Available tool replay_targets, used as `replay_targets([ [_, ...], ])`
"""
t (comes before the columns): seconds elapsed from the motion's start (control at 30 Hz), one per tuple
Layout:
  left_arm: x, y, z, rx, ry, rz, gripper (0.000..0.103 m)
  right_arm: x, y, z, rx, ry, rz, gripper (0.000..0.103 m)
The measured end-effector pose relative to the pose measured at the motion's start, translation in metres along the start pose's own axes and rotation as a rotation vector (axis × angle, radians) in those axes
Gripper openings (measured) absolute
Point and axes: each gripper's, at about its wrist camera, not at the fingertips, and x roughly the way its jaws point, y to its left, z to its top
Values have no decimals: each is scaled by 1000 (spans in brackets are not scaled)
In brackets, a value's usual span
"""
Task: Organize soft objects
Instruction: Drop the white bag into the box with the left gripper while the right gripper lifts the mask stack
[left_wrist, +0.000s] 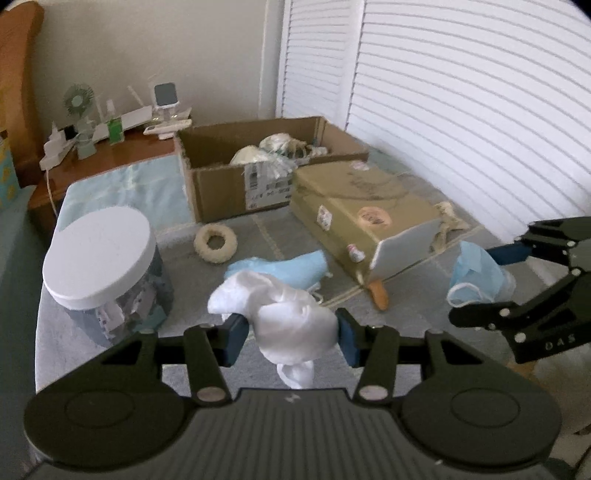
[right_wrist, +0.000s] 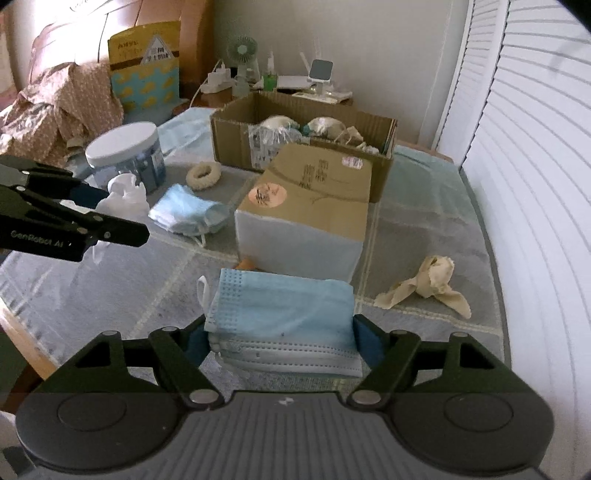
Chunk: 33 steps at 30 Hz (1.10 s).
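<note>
My left gripper (left_wrist: 291, 334) is shut on a crumpled white cloth (left_wrist: 280, 314), held above the bed; it also shows in the right wrist view (right_wrist: 122, 195). My right gripper (right_wrist: 280, 339) is shut on a stack of blue face masks (right_wrist: 284, 314), seen at the right in the left wrist view (left_wrist: 480, 273). Another blue mask (right_wrist: 184, 212) lies on the bedspread, with a cream ring scrunchie (right_wrist: 203, 175) behind it. A cream crumpled cloth (right_wrist: 428, 286) lies to the right. An open cardboard box (right_wrist: 229, 125) at the back holds several soft items.
A closed tan box (right_wrist: 314, 195) lies in the middle of the bed in front of the open box. A white-lidded round jar (left_wrist: 99, 258) stands at the left. A nightstand (left_wrist: 110, 155) with a small fan and bottles is behind. White louvered doors (left_wrist: 461, 110) line the right side.
</note>
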Motion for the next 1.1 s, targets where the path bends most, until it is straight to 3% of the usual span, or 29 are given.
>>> replay_targets([
  [0.3, -11, -5, 26, 34, -41, -40, 50, -20, -3, 18, -4, -71, 0, 81],
  [0.5, -3, 2, 63, 59, -74, -29, 50, -25, -10, 30, -1, -110, -1, 81],
  [0.73, 36, 20, 130, 73, -97, 9, 50, -22, -19, 41, 13, -139, 1, 81],
  [0.93, 86, 38, 170, 43, -69, 51, 50, -17, -28, 47, 31, -149, 3, 81],
  [1.03, 104, 48, 179, 19, -69, 71, 56, -15, -31, 49, 28, -148, -3, 81],
  [1.1, 110, 53, 181, -4, -90, 99, 80, -13, -34, 50, 32, -147, -4, 81],
])
